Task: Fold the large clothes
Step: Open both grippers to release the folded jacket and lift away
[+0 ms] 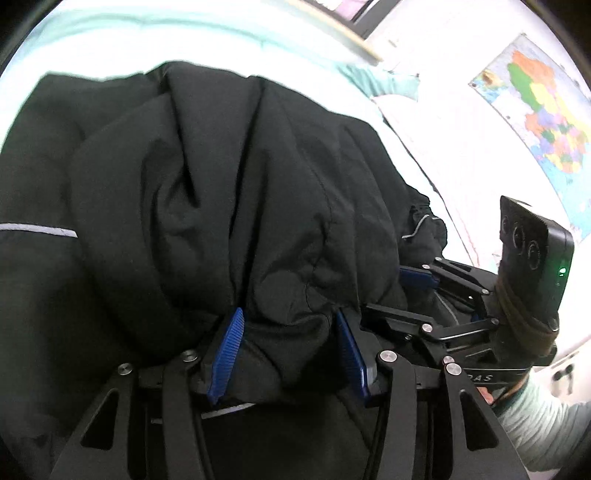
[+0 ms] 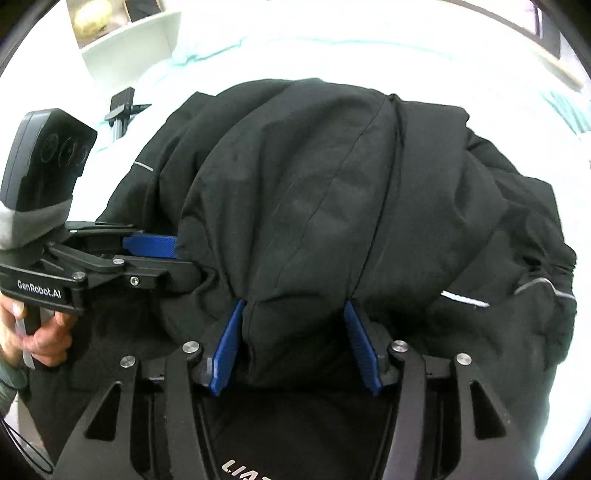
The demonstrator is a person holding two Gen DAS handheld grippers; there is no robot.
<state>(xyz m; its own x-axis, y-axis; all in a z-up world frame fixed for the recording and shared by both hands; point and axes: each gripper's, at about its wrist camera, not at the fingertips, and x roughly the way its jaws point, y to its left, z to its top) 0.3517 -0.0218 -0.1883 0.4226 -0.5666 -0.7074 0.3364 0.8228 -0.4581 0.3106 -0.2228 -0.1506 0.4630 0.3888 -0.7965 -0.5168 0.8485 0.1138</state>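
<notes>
A bed (image 2: 369, 48) carries everything here, covered with a pale mint sheet (image 1: 129, 33) that shows soft wrinkles toward the far edge. 1 large black jacket (image 2: 314, 184) lies bunched directly on the sheet and fills most of the surface. Thin grey reflective stripes (image 2: 546, 286) run across its fabric. Beside the jacket, a small black stand (image 2: 122, 107) is seen over the sheet.

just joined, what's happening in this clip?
A person is folding a black jacket on a bed with a pale sheet, a handheld gripper in each hand. The left gripper and the right gripper each have a thick bunch of the fabric between their blue fingers, side by side along the same edge. The jacket is bunched and lifted toward the cameras, the fold not yet laid flat.
</notes>
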